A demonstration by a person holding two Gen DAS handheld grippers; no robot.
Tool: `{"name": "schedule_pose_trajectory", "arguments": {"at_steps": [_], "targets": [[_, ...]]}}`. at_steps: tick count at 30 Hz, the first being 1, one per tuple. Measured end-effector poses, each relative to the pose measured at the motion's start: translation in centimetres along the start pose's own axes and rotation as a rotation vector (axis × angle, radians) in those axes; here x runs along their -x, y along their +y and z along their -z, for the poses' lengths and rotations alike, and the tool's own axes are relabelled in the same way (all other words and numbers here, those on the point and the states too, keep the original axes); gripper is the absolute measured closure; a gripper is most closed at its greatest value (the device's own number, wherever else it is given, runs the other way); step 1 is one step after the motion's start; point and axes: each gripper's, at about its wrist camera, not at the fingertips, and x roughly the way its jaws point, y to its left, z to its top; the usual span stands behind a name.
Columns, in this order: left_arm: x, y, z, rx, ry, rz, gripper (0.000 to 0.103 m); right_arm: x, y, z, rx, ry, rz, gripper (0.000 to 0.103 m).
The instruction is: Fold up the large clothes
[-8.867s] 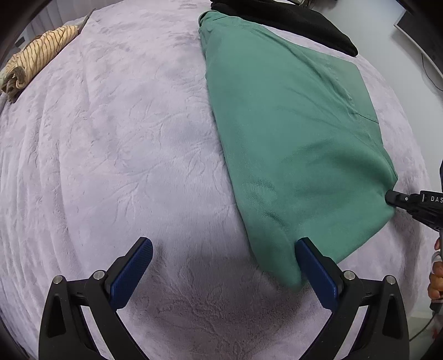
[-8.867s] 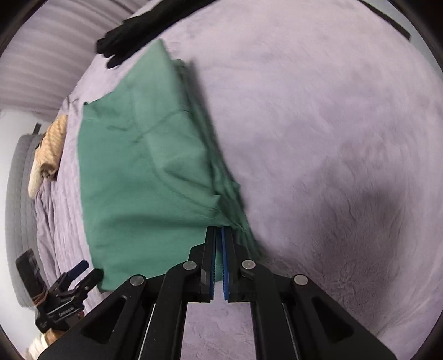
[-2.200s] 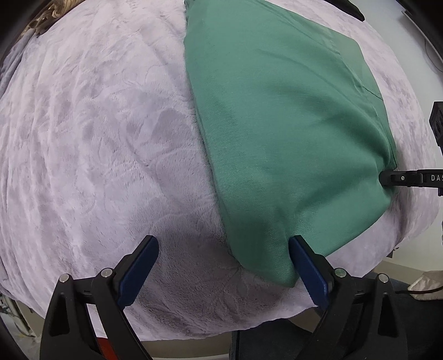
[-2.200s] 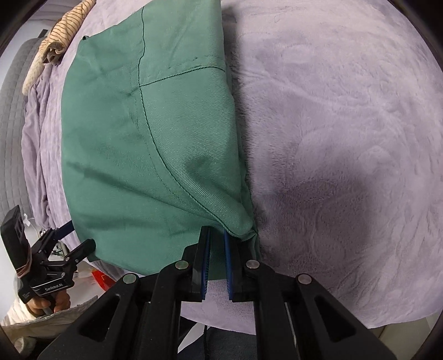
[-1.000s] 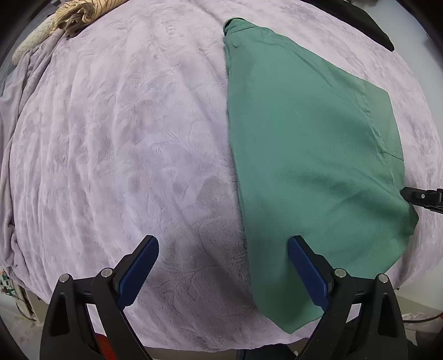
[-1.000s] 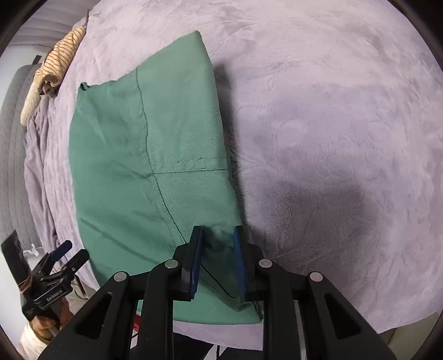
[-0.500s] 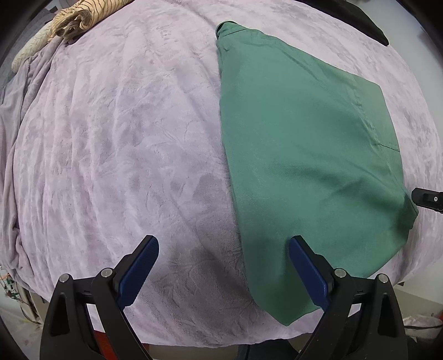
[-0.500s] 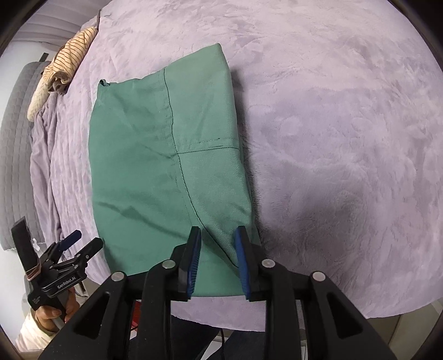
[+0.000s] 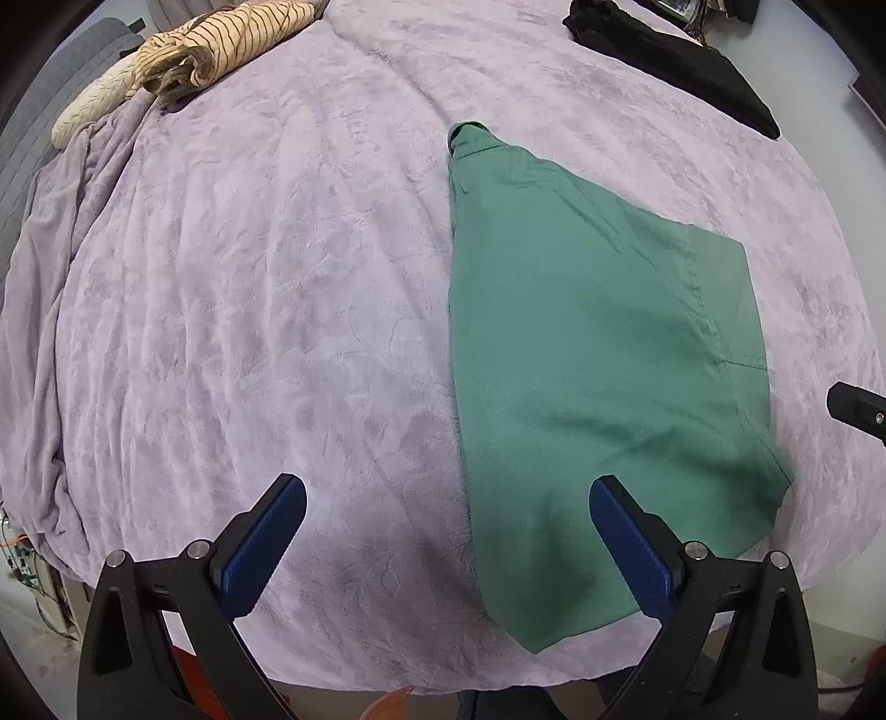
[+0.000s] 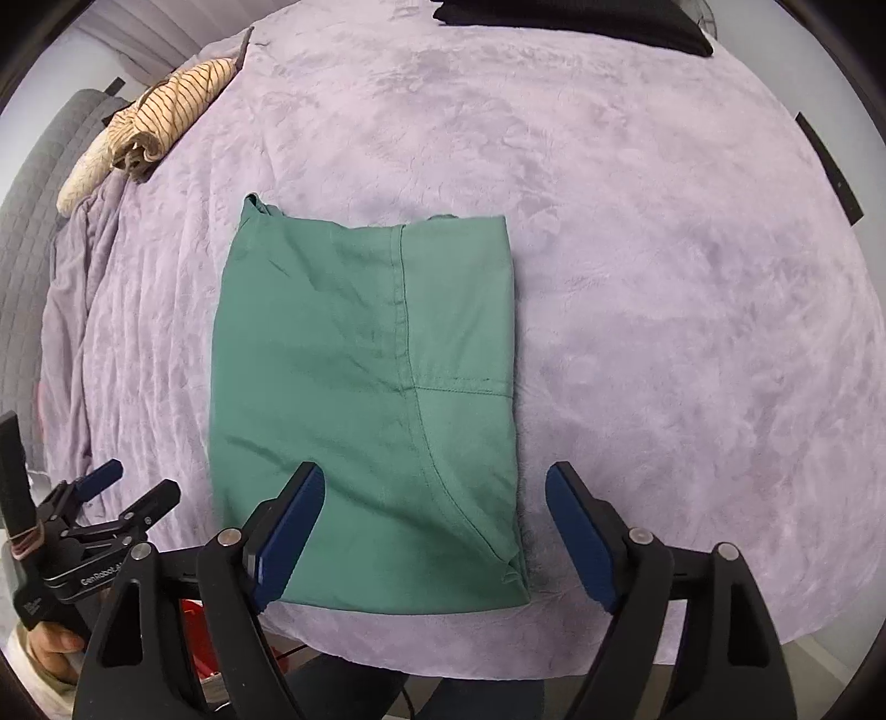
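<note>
While the folded green cotton garment (image 9: 598, 354) is lying flat on the bed's lilac plush blanket (image 9: 249, 310), the step in hand is looking like a release and pull-away, and doing it well is meaning lifting both tools straight off so no pad is snagging an edge and spoiling the fold. In the left wrist view, the left gripper (image 9: 443, 545) is hanging above the garment's near left corner with its fingers (image 9: 264, 545) spread as wide as they go and gripping nothing; one blue pad is sitting over the garment's near edge, the other over bare blanket just left of the garment. A striped beige cloth (image 9: 216, 47) is lying well beyond the garment, and a black cloth (image 9: 681, 61) far behind it.

In the right wrist view, the right gripper (image 10: 429, 543) is showing jaws that have just been opening, now wide and empty. The garment's near right corner is lying between and below the fingers (image 10: 578, 540), apparently untouched. The left gripper (image 10: 122, 501) is showing just left of the garment, held by a hand (image 10: 50, 645).
</note>
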Motion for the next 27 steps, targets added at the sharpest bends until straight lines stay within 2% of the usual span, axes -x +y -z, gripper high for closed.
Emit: {"name": "schedule_pose_trajectory", "arguments": {"at_steps": [3, 13, 27], "targets": [[0.7, -0.2, -0.4, 0.003, -0.013, -0.007, 0.000, 0.8, 0.5, 0.0, 0.011, -0.030, 0.055, 0.017], [1.1, -1.3, -0.3, -0.009, -0.016, -0.035, 0.000, 1.1, 0.4, 0.7, -0.005, -0.044, 0.118, 0.016], [1.2, -1.8, -0.2, -0.008, -0.011, -0.032, 0.000, 1.4, 0.4, 0.7, -0.001, -0.049, 0.140, 0.016]]}}
